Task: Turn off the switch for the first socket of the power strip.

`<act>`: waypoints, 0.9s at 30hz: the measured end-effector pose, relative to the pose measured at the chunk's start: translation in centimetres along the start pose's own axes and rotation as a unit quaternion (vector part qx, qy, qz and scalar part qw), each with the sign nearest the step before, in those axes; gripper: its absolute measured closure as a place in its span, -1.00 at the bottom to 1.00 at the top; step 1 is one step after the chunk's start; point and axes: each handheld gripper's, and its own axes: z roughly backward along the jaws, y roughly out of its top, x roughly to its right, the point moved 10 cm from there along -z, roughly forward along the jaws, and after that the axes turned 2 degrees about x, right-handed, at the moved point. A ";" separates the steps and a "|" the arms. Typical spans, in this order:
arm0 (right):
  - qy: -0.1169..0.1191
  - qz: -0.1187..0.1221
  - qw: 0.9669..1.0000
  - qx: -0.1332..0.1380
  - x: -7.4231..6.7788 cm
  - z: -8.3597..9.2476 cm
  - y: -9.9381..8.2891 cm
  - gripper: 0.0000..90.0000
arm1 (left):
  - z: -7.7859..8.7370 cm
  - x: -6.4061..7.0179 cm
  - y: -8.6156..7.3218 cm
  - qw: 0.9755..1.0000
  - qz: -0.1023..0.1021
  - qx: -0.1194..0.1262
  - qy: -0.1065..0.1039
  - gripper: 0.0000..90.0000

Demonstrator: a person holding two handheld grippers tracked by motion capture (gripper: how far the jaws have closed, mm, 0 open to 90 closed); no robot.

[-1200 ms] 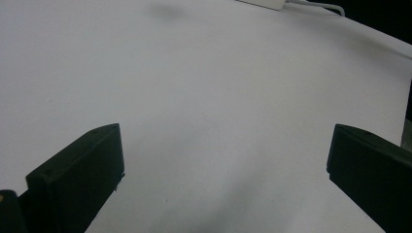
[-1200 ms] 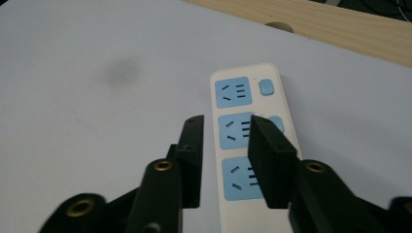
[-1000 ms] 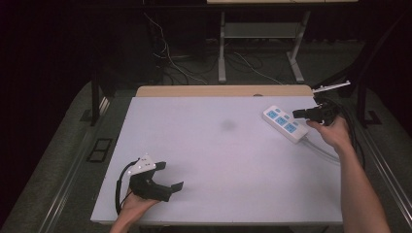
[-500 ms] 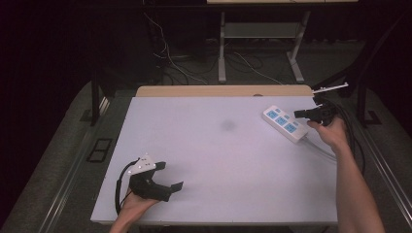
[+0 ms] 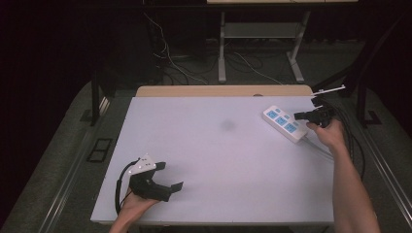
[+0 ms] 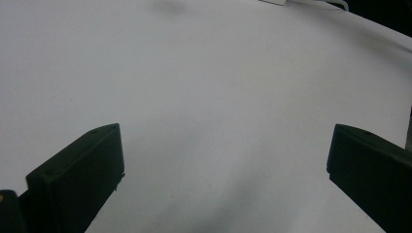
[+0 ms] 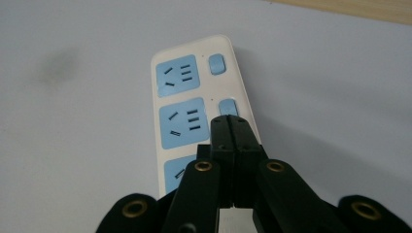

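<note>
Nothing had moved since the earlier frames. From above, my right gripper (image 5: 300,115) hung over the power strip (image 5: 284,124) at the counter's (image 5: 214,145) far right. Left gripper (image 6: 223,160) view: jaws spread, idle. Right gripper view: jaws clenched empty at a rocker switch (image 7: 226,107); I judged pressing it came next.

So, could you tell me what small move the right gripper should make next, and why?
Probably press straight down: the right gripper, shut with nothing between its jaws, sits at the middle switch of the power strip, as if to toggle it. The left gripper is open, far away.
</note>
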 end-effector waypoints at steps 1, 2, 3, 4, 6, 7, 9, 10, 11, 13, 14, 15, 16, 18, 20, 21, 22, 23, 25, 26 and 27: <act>-0.001 -0.001 1.000 -0.002 0.1 -0.1 -0.1 0.99 | 0.0 0.0 0.0 1.000 0.000 0.000 0.000 -1.00; -0.002 -0.003 1.000 -0.004 0.2 -0.1 -0.2 1.00 | 0.0 0.0 0.0 1.000 0.000 0.000 0.000 -1.00; -0.003 -0.003 1.000 -0.004 0.3 -0.2 -0.3 0.99 | 0.0 0.0 0.0 1.000 0.000 -0.001 0.000 -1.00; -0.004 -0.004 1.000 -0.005 0.4 -0.3 -0.4 0.99 | 0.0 0.0 0.0 1.000 -0.001 -0.001 0.000 -1.00; -0.005 -0.007 1.000 -0.008 0.6 -0.4 -0.6 0.99 | 0.0 0.0 0.0 1.000 0.000 -0.001 0.000 -1.00; -0.005 -0.009 1.000 -0.009 0.7 -0.5 -0.8 1.00 | 0.0 0.0 0.0 1.000 0.001 -0.001 0.000 -1.00; -0.004 -0.012 1.000 -0.012 0.8 -0.6 -1.0 0.99 | 0.0 0.0 -0.1 1.000 0.001 -0.001 0.000 -1.00; -0.003 -0.014 1.000 -0.012 0.9 -0.6 -1.0 0.99 | -0.1 0.0 -0.1 1.000 0.000 -0.002 -0.001 -1.00; -0.002 -0.014 1.000 -0.012 0.9 -0.7 -1.1 1.00 | -0.1 0.0 -0.1 1.000 0.000 -0.002 -0.001 -1.00; 0.000 -0.016 1.000 -0.013 0.9 -0.7 -1.2 0.99 | -0.1 0.0 -0.1 1.000 0.000 -0.002 -0.001 -1.00; 0.000 -0.016 1.000 -0.013 0.9 -0.8 -1.2 0.99 | -0.1 0.0 -0.1 1.000 0.000 -0.002 -0.001 -1.00; 0.000 -0.017 1.000 -0.014 0.9 -0.8 -1.2 0.99 | -0.1 0.0 -0.1 1.000 0.000 -0.002 -0.001 -1.00; -0.001 -0.016 1.000 -0.016 0.9 -0.8 -1.2 1.00 | -0.1 0.0 -0.1 1.000 0.000 -0.003 -0.001 -1.00; -0.002 -0.014 1.000 -0.019 1.0 -1.0 -1.4 0.99 | -0.1 0.0 -0.1 1.000 0.000 -0.002 -0.001 -1.00; -0.004 -0.014 1.000 -0.022 1.0 -1.1 -1.5 0.99 | -0.1 0.0 -0.1 1.000 0.000 -0.003 -0.001 -1.00; 0.000 -0.019 1.000 -0.016 0.9 -1.2 -1.6 1.00 | -0.1 0.0 -0.1 1.000 0.000 -0.003 0.000 -1.00; 0.000 -0.019 1.000 -0.016 0.9 -1.2 -1.6 1.00 | 0.0 0.0 -0.1 1.000 0.000 -0.003 -0.001 -1.00; 0.002 -0.020 1.000 -0.012 0.9 -1.2 -1.6 1.00 | -0.1 0.0 -0.1 1.000 0.000 -0.003 -0.001 -1.00; 0.000 -0.017 1.000 -0.009 0.9 -1.2 -1.6 1.00 | -0.1 0.0 -0.2 1.000 -0.001 -0.004 -0.001 -1.00; -0.001 -0.015 1.000 -0.009 0.9 -1.2 -1.7 1.00 | -0.1 0.0 -0.2 1.000 -0.001 -0.004 -0.001 -1.00; -0.003 -0.011 1.000 -0.010 0.9 -1.1 -1.7 1.00 | -0.1 0.0 -0.2 1.000 -0.001 -0.004 -0.001 -1.00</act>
